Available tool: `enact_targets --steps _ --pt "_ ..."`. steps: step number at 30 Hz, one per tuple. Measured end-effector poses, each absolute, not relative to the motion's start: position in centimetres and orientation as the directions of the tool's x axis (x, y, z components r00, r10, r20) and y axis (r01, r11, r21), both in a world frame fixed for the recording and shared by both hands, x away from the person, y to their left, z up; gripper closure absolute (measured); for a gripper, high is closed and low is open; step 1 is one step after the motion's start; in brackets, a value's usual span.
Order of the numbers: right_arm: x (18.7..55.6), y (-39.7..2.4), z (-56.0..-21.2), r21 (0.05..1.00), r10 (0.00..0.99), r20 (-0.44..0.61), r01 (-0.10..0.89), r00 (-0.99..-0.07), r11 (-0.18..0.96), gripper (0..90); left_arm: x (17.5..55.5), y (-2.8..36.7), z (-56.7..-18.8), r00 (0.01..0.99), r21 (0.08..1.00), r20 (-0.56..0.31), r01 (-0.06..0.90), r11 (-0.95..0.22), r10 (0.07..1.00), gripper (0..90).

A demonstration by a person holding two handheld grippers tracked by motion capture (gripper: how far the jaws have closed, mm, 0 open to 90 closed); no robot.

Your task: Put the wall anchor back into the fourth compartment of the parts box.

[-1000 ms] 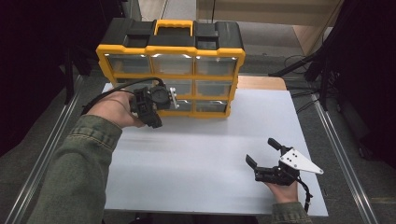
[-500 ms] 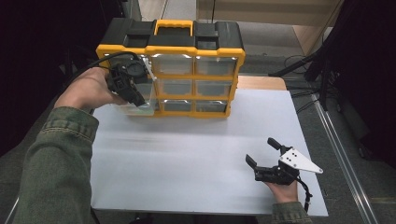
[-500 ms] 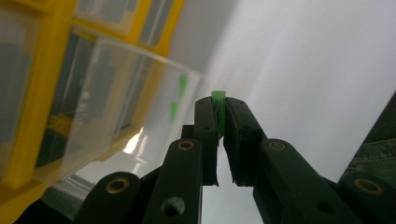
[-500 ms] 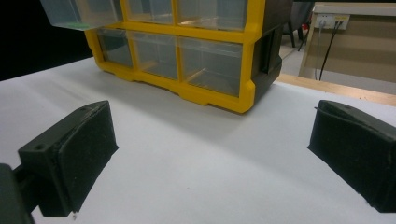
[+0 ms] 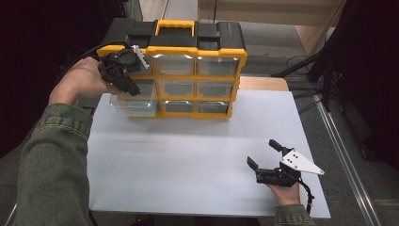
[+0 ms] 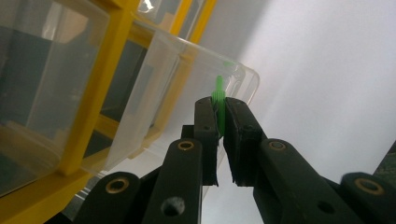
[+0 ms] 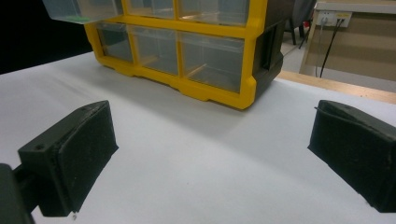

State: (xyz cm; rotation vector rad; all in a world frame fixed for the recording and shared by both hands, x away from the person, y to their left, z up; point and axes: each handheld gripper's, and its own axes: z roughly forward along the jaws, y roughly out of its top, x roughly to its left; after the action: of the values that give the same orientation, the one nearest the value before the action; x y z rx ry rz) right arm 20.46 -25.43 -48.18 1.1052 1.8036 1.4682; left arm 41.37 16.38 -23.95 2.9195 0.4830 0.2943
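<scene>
A yellow and black organizer (image 5: pixel 195 50) with clear drawers stands at the back of the white table. Its left middle drawer (image 5: pixel 134 101) is pulled out toward me. My left gripper (image 5: pixel 133 88) hovers over that drawer at the cabinet's left front, pointing down. In the left gripper view the left gripper (image 6: pixel 220 105) is shut on a small green plastic piece (image 6: pixel 218 93), which pokes out past the fingertips above the drawer's clear wall (image 6: pixel 187 84). My right gripper (image 5: pixel 264 154) rests low at the table's front right, open, with nothing between its pads (image 7: pixel 79 154).
The white table top (image 5: pixel 188 155) lies bare between the organizer and the right gripper. A wooden edge (image 5: pixel 263 84) shows behind the table at the right. The organizer's front (image 7: pixel 252 70) faces the right gripper, with the pulled-out drawer (image 7: pixel 81 9) at its upper left.
My left hand has moved left and up along the organizer's front, from the middle row to its left top corner. The right gripper has stayed where it was.
</scene>
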Motion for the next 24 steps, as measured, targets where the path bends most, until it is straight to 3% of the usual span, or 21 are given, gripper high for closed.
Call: enact_targets --steps 3,5,6,9,11,14,15,16,20,24 --pt "20.5 -25.3 -48.2 0.967 0.860 0.076 0.247 -0.505 0.060 0.7 41.4 16.5 -23.8 0.928 0.196 0.167 0.300 -0.934 0.333 83.0" --pt "20.5 -25.3 -48.2 0.968 0.859 0.077 0.245 -0.506 0.058 0.7 41.2 16.6 -23.9 0.923 0.201 0.178 0.305 -0.931 0.341 78.4" --pt "20.5 -25.3 -48.2 0.968 0.860 0.078 0.245 -0.505 0.056 0.7 41.1 16.6 -23.9 0.918 0.207 0.191 0.307 -0.929 0.346 68.3" --pt "20.5 -25.3 -48.2 0.968 0.860 0.079 0.246 -0.504 0.055 0.7 41.0 16.6 -24.1 0.920 0.200 0.185 0.308 -0.930 0.345 66.6" --pt "20.5 -25.3 -48.2 0.968 0.859 0.080 0.245 -0.505 0.054 0.8 40.9 16.5 -24.2 0.917 0.191 0.194 0.314 -0.930 0.350 51.4" --pt "20.5 -25.4 -48.2 0.968 0.860 0.080 0.245 -0.505 0.054 0.8 40.7 16.4 -24.1 0.909 0.199 0.206 0.324 -0.925 0.363 43.9" --pt "20.5 -25.4 -48.2 0.968 0.860 0.082 0.246 -0.504 0.051 0.7 40.6 16.4 -24.1 0.906 0.199 0.210 0.328 -0.924 0.367 39.5" --pt "20.5 -25.4 -48.1 0.968 0.860 0.084 0.247 -0.504 0.050 0.7 40.5 16.3 -24.2 0.902 0.197 0.212 0.336 -0.921 0.375 29.7" --pt "20.5 -25.4 -48.1 0.969 0.859 0.080 0.240 -0.505 0.051 0.8 40.2 16.1 -24.7 0.904 0.176 0.210 0.341 -0.923 0.374 21.3" --pt "20.5 -25.4 -48.1 0.969 0.859 0.082 0.242 -0.505 0.049 0.8 39.9 15.9 -25.0 0.907 0.158 0.212 0.335 -0.929 0.364 20.2"
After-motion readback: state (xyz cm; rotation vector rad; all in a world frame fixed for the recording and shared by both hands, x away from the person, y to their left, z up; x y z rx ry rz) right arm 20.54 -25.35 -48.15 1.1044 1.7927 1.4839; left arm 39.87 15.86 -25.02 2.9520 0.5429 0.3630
